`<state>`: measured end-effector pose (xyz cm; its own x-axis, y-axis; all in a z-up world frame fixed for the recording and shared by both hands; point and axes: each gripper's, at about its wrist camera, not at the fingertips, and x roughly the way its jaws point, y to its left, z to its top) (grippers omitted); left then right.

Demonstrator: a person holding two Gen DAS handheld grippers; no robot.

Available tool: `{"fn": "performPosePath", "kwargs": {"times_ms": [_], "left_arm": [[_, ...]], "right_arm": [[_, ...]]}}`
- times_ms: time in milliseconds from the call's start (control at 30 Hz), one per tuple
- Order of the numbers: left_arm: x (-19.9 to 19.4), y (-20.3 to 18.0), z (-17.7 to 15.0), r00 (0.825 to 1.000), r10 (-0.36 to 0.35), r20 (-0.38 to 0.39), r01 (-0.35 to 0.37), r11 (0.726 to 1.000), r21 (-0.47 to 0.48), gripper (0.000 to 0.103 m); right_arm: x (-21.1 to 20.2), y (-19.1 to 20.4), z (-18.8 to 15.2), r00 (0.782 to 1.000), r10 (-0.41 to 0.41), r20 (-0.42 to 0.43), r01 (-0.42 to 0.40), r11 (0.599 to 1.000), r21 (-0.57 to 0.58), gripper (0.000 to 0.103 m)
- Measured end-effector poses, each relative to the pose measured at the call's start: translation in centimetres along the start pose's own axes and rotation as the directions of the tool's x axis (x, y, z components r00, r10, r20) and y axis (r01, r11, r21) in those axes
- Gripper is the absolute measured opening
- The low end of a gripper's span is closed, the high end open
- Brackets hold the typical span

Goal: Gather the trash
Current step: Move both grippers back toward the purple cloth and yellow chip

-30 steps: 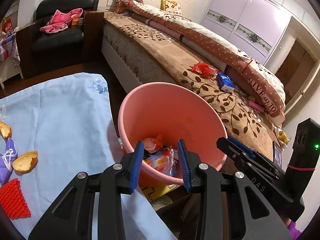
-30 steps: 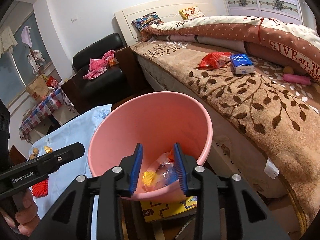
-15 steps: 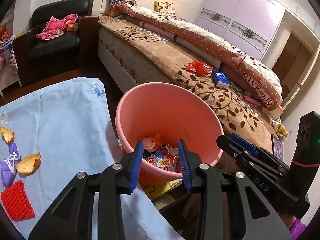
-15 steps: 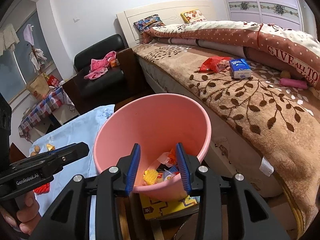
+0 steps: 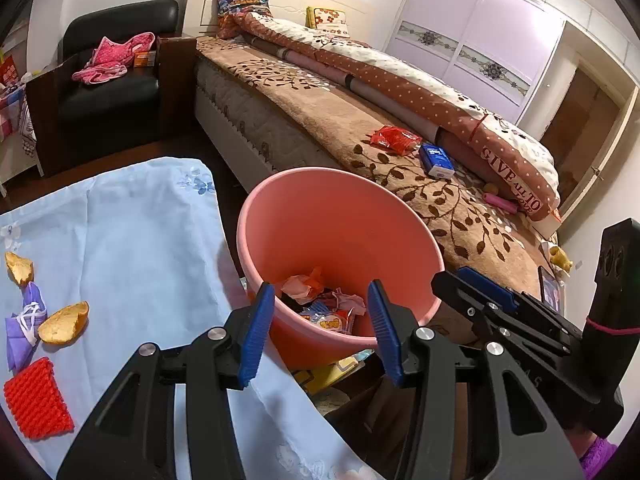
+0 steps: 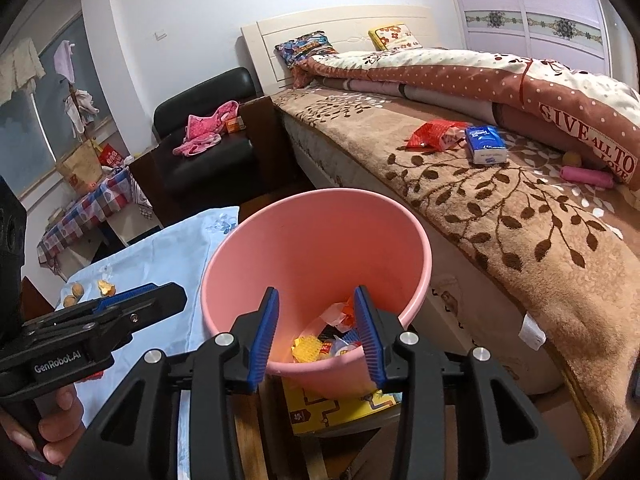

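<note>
Home bedroom: bed (image 5: 320, 120), wardrobe (image 5: 480, 40).

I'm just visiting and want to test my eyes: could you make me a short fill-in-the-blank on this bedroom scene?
1. Wrappers lie inside the pink ____.
2. The red packet and blue tissue pack lie on the ____.
3. The two peels rest on a light ____ cloth.
4. Nothing sits between the jaws of the left gripper; they are ____.

Missing words: bucket; bed; blue; open

A pink bin (image 5: 340, 232) stands upright beside the bed (image 5: 320, 120). Crumpled wrappers (image 5: 328, 308) lie at its bottom. A red wrapper (image 5: 394, 139) lies on the bed.
</note>
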<state>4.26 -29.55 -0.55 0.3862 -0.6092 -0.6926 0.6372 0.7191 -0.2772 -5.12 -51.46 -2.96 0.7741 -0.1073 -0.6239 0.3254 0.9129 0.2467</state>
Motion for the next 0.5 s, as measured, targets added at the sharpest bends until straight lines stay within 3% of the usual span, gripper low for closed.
{"fn": "performPosePath", "kwargs": {"times_ms": [500], "left_arm": [[-2.0, 3.5, -1.0, 0.999, 0.044, 0.021, -0.043, 0.997, -0.066, 0.049]], "right_arm": [[0.4, 2.1, -0.6, 0.999, 0.041, -0.022, -0.041, 0.999, -0.03, 0.041]]}}
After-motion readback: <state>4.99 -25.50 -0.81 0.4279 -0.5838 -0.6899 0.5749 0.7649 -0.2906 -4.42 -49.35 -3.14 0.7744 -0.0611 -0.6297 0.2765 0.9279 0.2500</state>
